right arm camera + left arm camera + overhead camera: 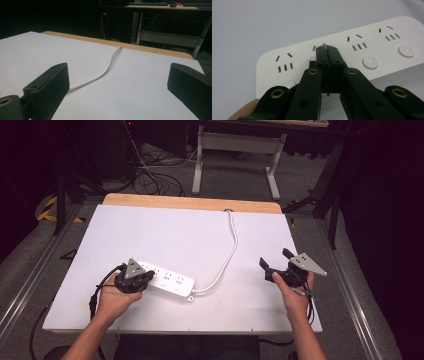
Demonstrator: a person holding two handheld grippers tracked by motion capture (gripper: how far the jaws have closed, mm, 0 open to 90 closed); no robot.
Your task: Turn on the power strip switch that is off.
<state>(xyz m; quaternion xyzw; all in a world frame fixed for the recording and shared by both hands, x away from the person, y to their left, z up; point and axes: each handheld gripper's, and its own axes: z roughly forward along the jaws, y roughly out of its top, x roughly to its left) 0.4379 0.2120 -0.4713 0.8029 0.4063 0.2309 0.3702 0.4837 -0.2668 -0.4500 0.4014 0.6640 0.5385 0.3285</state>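
My left gripper, jaws closed, presses tip-down on the white plastic power strip, prob. for a switch; right gripper waits open over the white surface.

power strip: smooth white plastic, slightly glossy
left gripper: matt black plastic, brass-coloured rivets
table: matt white top, bare wood far edge
cord: smooth white

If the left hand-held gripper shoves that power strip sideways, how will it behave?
The power strip looks rigid and flat, so it should slide, not tip. The smooth white table probably offers little grip. Its cord looks floppy and may drag or pivot it.
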